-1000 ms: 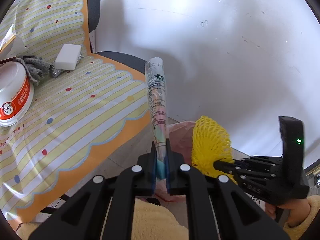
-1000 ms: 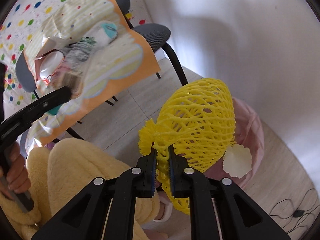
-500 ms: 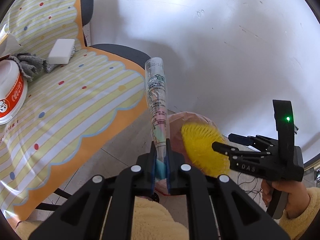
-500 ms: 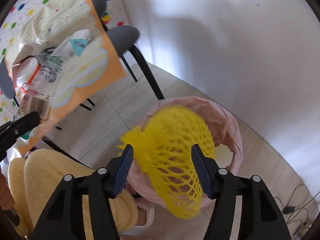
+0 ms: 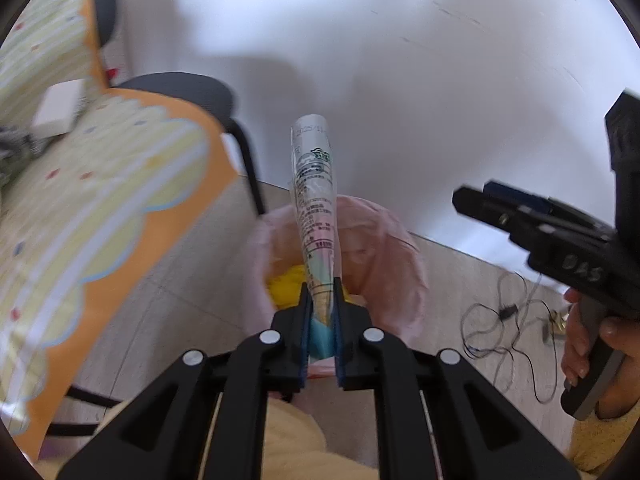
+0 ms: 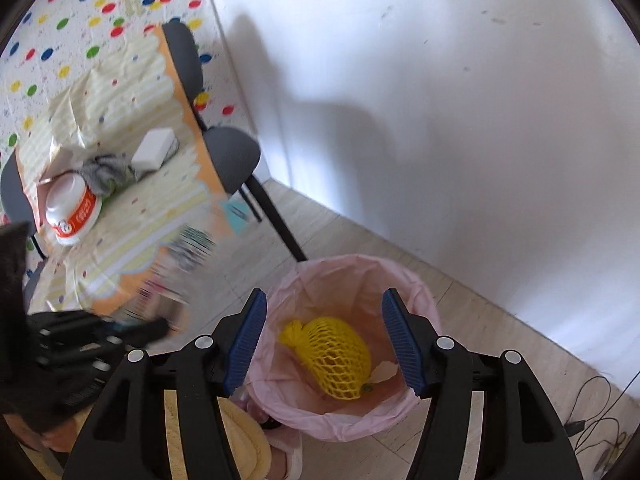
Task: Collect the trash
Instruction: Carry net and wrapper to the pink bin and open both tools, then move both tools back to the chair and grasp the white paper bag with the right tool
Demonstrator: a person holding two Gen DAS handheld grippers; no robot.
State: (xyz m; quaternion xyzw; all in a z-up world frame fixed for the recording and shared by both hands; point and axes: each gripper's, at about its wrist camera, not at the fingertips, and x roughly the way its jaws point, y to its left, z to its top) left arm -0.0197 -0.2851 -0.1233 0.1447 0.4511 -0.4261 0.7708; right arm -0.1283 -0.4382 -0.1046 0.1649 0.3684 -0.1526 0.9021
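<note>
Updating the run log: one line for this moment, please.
left tool: shut on wrapper above bin | right tool: open | yellow net: in bin

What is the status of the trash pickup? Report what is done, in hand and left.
Done: the yellow net lies inside the pink bin, and the right gripper is above it with jaws open and empty. In hand: the left gripper is shut on a wrapper above the bin, not yet dropped. Left: the bowl, cloth and white block sit on the table.
</note>
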